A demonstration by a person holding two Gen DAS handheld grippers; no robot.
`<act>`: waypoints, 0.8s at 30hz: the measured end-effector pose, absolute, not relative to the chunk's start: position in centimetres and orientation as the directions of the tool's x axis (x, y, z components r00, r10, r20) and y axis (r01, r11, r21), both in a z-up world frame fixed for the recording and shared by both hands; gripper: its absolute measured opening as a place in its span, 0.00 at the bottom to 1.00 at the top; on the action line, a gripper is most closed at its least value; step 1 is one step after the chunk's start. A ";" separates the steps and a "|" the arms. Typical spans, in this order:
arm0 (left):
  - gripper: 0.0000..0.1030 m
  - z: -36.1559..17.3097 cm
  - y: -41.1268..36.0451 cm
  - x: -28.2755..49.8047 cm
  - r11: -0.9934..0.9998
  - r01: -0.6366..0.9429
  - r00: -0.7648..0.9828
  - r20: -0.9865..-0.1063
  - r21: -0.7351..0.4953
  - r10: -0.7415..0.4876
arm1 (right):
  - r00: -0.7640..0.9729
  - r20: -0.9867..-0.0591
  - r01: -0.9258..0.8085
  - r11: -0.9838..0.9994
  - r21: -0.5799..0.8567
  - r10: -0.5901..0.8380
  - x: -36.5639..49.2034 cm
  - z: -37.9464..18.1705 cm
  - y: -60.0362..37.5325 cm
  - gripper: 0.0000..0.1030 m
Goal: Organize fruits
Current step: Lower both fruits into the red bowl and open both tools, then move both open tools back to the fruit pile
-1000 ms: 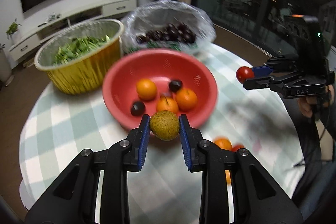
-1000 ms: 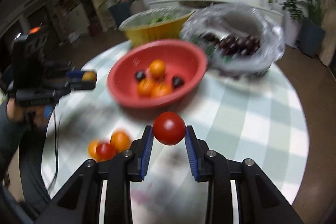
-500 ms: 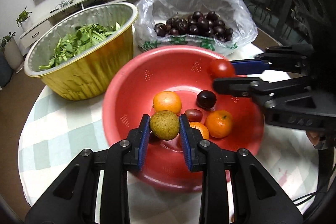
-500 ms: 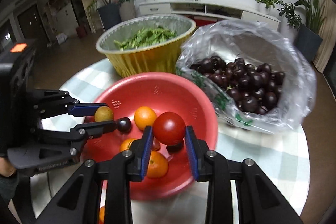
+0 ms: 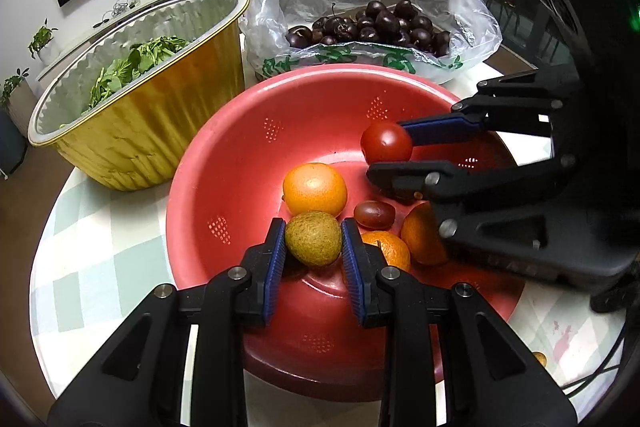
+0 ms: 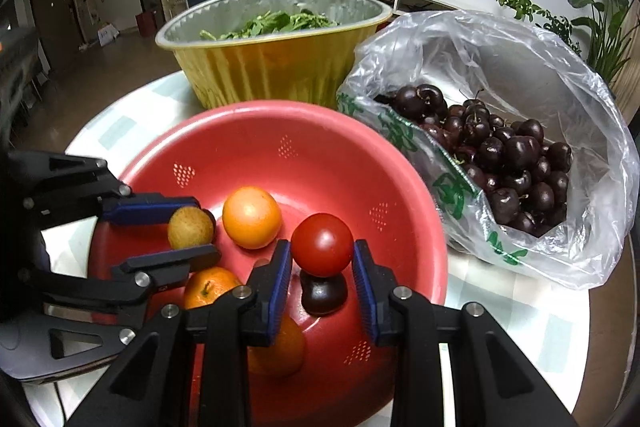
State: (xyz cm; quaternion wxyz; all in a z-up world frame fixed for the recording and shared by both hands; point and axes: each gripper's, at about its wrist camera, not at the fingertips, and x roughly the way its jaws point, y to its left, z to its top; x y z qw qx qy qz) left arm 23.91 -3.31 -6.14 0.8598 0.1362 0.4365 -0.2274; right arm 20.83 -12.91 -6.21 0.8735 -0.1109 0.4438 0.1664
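Note:
My left gripper (image 5: 313, 249) is shut on a small yellow-green fruit (image 5: 313, 238) and holds it inside the red bowl (image 5: 240, 163). My right gripper (image 6: 321, 267) is shut on a red tomato (image 6: 322, 243), also held over the red bowl (image 6: 320, 151). In the bowl lie three oranges (image 5: 315, 189), a small dark red tomato (image 5: 375, 214) and a dark plum (image 6: 323, 293). The right gripper with the tomato (image 5: 386, 142) shows in the left wrist view, and the left gripper with the fruit (image 6: 190, 227) shows in the right wrist view.
A gold foil tub of green leaves (image 5: 136, 87) stands behind the bowl on the left. A clear plastic bag of dark cherries (image 6: 500, 147) lies behind it on the right. The round table has a checked cloth (image 5: 88, 251). A small orange fruit (image 5: 540, 359) lies on the cloth.
Both grippers have moved forward and down into the red bowl, each still holding its fruit. The bowl now fills more of both views.

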 end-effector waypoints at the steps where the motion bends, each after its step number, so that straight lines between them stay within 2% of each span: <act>1: 0.26 -6.1 -3.3 23.9 0.860 0.509 0.518 -0.811 0.037 -0.272 | 0.556 -0.811 -0.394 0.917 -0.064 0.182 20.7 -6.3 -12.7 0.33; 10: 0.27 -6.1 -3.3 23.6 0.861 0.506 0.530 -0.805 0.049 -0.266 | 0.564 -0.810 -0.408 0.907 -0.106 0.159 20.6 -6.8 -11.9 0.33; 14: 0.29 -6.0 -3.4 23.5 0.864 0.499 0.537 -0.805 0.062 -0.252 | 0.564 -0.811 -0.410 0.905 -0.112 0.155 20.5 -6.9 -11.8 0.36; 16: 0.35 -5.8 -3.3 23.4 0.867 0.492 0.545 -0.803 0.074 -0.241 | 0.566 -0.810 -0.412 0.904 -0.114 0.156 20.4 -6.8 -11.8 0.39; 18: 0.53 -5.5 -3.1 23.1 0.874 0.477 0.564 -0.796 0.095 -0.221 | 0.571 -0.806 -0.411 0.904 -0.117 0.155 20.3 -6.8 -11.8 0.40; 19: 0.57 -5.2 -2.9 23.0 0.876 0.474 0.570 -0.789 0.090 -0.228 | 0.574 -0.805 -0.408 0.905 -0.118 0.154 20.2 -6.7 -11.8 0.40; 21: 0.72 -4.6 -2.6 22.5 0.879 0.472 0.576 -0.780 0.071 -0.247 | 0.578 -0.801 -0.400 0.910 -0.112 0.156 20.0 -6.3 -12.2 0.41; 24: 0.76 -3.7 -2.4 21.5 0.881 0.465 0.599 -0.762 0.081 -0.246 | 0.591 -0.789 -0.394 0.914 -0.101 0.168 19.2 -5.5 -12.8 0.44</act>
